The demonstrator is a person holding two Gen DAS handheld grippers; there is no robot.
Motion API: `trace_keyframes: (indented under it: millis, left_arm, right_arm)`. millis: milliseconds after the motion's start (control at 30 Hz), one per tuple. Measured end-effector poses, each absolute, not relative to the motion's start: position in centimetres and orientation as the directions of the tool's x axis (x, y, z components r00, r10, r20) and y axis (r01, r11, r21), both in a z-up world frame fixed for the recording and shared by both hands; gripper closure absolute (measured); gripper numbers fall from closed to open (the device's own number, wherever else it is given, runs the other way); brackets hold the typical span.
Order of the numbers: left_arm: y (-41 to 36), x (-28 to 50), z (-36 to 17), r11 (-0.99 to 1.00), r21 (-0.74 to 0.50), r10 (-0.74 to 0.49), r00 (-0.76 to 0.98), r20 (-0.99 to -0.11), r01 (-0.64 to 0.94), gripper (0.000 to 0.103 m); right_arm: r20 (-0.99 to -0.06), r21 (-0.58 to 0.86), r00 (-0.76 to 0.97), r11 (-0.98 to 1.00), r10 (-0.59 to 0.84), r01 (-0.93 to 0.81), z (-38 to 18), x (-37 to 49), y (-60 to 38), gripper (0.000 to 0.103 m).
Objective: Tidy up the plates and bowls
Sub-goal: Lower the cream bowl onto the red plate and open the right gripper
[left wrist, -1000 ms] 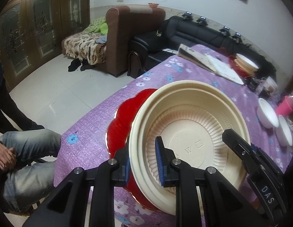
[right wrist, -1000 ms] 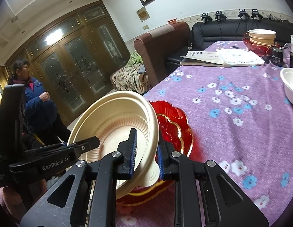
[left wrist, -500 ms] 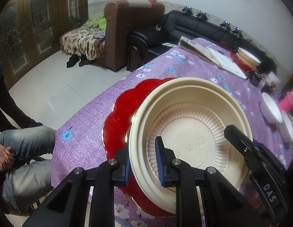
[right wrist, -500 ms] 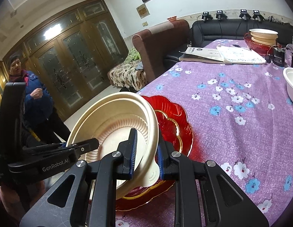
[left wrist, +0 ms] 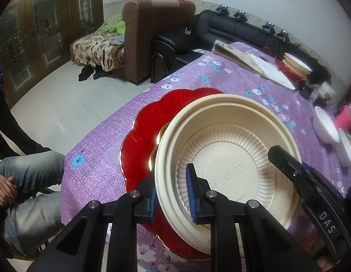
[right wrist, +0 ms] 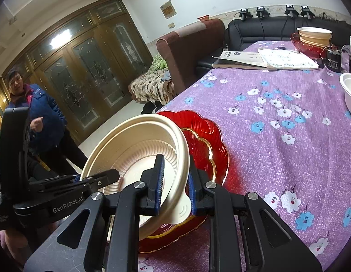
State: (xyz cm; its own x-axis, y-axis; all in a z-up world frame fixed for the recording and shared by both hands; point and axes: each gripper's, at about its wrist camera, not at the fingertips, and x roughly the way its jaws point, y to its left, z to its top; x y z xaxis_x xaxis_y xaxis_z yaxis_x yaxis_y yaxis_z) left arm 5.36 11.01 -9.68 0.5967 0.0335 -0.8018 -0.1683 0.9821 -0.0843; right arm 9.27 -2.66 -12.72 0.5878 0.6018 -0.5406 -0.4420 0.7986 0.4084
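A cream ribbed bowl (left wrist: 232, 149), with a second one nested under it, hangs tilted over a red scalloped plate (left wrist: 150, 131) with gold trim on the purple flowered tablecloth (right wrist: 288, 140). My left gripper (left wrist: 172, 192) is shut on the bowl's near-left rim. The right gripper (right wrist: 175, 181) is shut on the opposite rim of the cream bowl (right wrist: 139, 149), by its small tab. Each gripper shows in the other's view: the right gripper (left wrist: 288, 165) at the bowl's right edge, the left gripper (right wrist: 100, 179) at its left. The red plate (right wrist: 211, 145) lies partly hidden beneath.
White bowls (left wrist: 325, 129) and a pink cup (left wrist: 346, 115) stand at the right. Far back are papers (right wrist: 266, 59) and a stack of cream bowls in a red dish (right wrist: 313, 36). A seated person's knees (left wrist: 28, 176) are by the table's left edge; another person (right wrist: 39, 113) stands beyond.
More of the red plate now shows beyond the cream bowl's far-left rim. Both grips on the bowl are unchanged.
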Motion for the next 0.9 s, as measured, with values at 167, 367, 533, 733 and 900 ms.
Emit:
trace_keyframes:
  millis: [167, 367, 533, 733, 900]
  left_arm:
    - [11.17, 5.36, -9.66, 0.981, -0.081, 0.042, 0.599, -0.800, -0.177, 0.083]
    - [11.23, 5.37, -9.67, 0.981, -0.075, 0.047, 0.599, -0.799, -0.177, 0.083]
    - [11.43, 5.43, -9.70, 0.980, -0.073, 0.053, 0.599, -0.799, -0.184, 0.081]
    - [11.73, 5.42, -9.68, 0.981, -0.075, 0.050, 0.602, -0.797, -0.181, 0.080]
    - [11.88, 5.27, -9.24, 0.980, -0.061, 0.071, 0.621, -0.781, -0.189, 0.080]
  right_arm:
    - [-0.554, 0.418, 0.582, 0.803, 0.595, -0.424, -13.08, 9.67, -2.87, 0.084]
    - [-0.558, 0.425, 0.577, 0.803, 0.596, -0.419, -13.22, 9.86, -2.89, 0.084]
    - [-0.560, 0.428, 0.574, 0.802, 0.597, -0.417, -13.41, 9.94, -3.04, 0.084]
    - [-0.562, 0.427, 0.574, 0.803, 0.596, -0.416, -13.49, 9.89, -3.10, 0.084]
    - [-0.564, 0.428, 0.581, 0.809, 0.587, -0.402, -13.66, 9.80, -3.30, 0.083]
